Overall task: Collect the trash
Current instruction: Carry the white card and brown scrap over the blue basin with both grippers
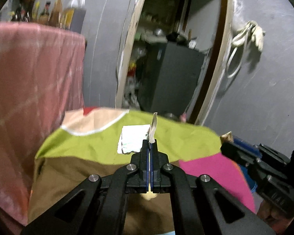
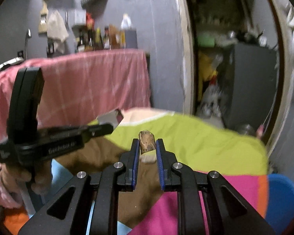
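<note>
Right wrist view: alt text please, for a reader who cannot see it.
The right gripper pinches a brown crumpled scrap above a green, brown and pink cloth. At left, the left gripper holds a white paper piece.

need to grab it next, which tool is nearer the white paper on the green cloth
Left. The left tool sits right beside the white paper, shut on a thin paper strip. The right tool is off to the side, holding a brown scrap.

White paper scrap (image 1: 153, 128): thin, upright, pinched edge-on at centre frame of left view. Second white paper piece (image 1: 132, 141): flat on the green cloth just left of it. Brown crumpled scrap (image 2: 147, 142): upright, centre frame of right view, clamped.
</note>
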